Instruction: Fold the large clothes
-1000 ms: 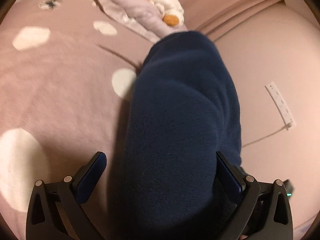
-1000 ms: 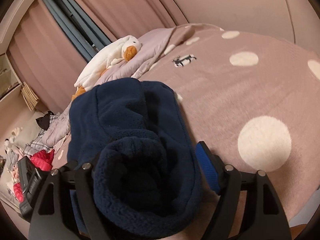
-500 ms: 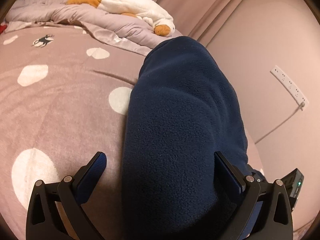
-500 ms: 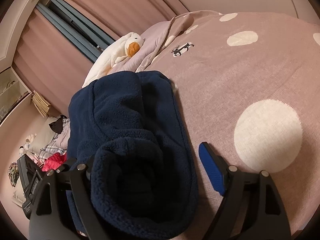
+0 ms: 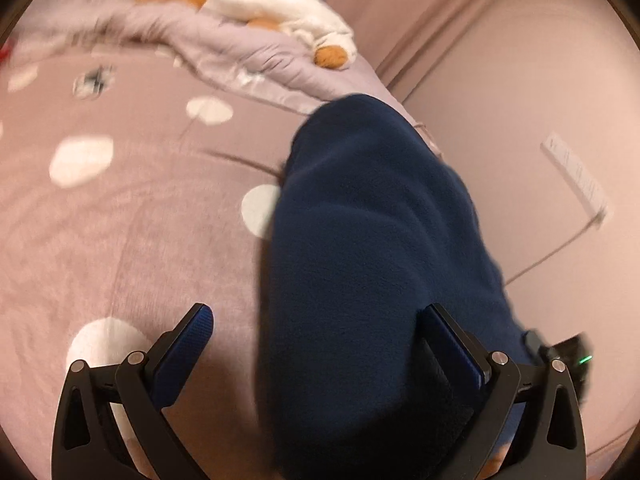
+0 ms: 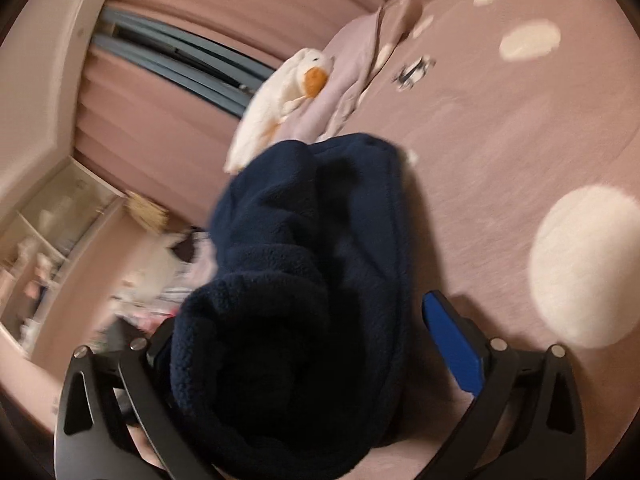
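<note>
1. Navy fleece garment [image 5: 372,264]: thick, matte, pilled pile. It is bunched into a long rounded roll lying on the bed near its edge, on the wall side.
2. In the right wrist view the same garment [image 6: 304,288] shows a rolled, curled end with deep folds nearest the camera. The far end reaches toward the crumpled bedding.
3. Bedspread [image 5: 120,220]: mauve, soft brushed weave, large off-white dots, one small dark animal print. Blurred in both views.
4. Plush duck [image 6: 288,92]: white fuzzy body, orange bill, lying on a crumpled pale lilac duvet [image 5: 256,60] at the head of the bed.
5. Wall [image 5: 520,120]: smooth and pink. It carries a white power strip [image 5: 576,176] with a thin cable running down from it.
6. Left gripper [image 5: 320,344]: low over the bed, pointing along the roll. Jaws spread wide, blue ribbed pads. Fleece fills the right half of the gap and lies against the right pad; the left pad stands clear over the bedspread. Not pinching.
7. Right gripper [image 6: 296,344]: at the rolled end, tilted. Jaws spread wide. The left finger is buried behind the fleece; the right blue pad is apart from the cloth, above the bedspread.
</note>
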The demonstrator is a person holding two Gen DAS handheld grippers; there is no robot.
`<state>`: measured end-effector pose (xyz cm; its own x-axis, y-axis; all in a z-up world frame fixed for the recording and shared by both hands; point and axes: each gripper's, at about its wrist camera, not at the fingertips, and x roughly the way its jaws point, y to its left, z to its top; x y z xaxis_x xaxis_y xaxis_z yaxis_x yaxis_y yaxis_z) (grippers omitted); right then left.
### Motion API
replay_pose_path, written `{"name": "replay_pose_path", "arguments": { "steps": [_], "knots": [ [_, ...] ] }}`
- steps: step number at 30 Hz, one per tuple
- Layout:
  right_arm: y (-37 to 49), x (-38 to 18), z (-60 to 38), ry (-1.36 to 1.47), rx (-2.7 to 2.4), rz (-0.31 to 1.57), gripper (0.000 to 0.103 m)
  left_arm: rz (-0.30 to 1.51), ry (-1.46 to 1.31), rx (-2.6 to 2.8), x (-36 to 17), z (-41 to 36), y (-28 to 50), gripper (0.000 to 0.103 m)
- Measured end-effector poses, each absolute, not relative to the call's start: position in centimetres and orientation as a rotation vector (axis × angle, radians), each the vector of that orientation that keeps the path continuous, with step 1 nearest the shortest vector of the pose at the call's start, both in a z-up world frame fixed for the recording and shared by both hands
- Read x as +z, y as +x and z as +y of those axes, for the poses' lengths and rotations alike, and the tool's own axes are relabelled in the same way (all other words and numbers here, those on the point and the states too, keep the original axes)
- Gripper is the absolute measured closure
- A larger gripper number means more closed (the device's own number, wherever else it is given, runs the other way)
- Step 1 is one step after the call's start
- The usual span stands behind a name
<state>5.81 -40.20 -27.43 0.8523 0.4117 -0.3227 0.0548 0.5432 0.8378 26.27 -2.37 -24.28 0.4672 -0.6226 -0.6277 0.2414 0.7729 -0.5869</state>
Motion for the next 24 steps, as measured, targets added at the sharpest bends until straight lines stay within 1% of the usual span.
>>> {"name": "replay_pose_path", "arguments": {
  "steps": [3, 6, 8, 10, 13, 17, 21, 24],
  "knots": [
    [6.7, -27.9, -40.3, 1.044, 0.291, 0.567, 0.000, 1.017, -0.573, -0.612, -25.9, -0.9, 28.0, 0.000],
    [8.1, -28.1, -39.6, 1.061, 0.387, 0.578, 0.000, 1.151, -0.644, -0.730, -28.3, -1.5, 29.4, 0.000],
    [9.5, -28.7, -39.0, 1.075, 0.456, 0.625, 0.000, 1.190, -0.747, -0.829, -29.4, -2.1, 30.0, 0.000],
    [10.7, -29.1, -38.5, 1.077, 0.498, 0.687, 0.000, 1.225, -0.683, -0.883, -29.8, -3.8, 30.2, 0.000],
    [12.1, -29.1, -38.0, 1.083, 0.542, 0.784, 0.000, 1.175, -0.565, -0.941, -29.2, -6.3, 29.7, 0.000],
    [13.7, -29.2, -37.4, 1.071, 0.600, 0.875, 0.000, 1.185, -0.601, -0.987, -29.9, -6.9, 30.3, 0.000],
    [13.0, -28.0, -35.0, 0.933, 0.608, 0.825, 0.002, 1.157, -0.579, -0.952, -29.5, -7.4, 29.7, 0.000],
    [12.4, -27.5, -34.5, 0.939, 0.605, 0.762, 0.012, 1.145, -0.593, -0.946, -29.1, -7.7, 29.2, 0.000]
  ]
}}
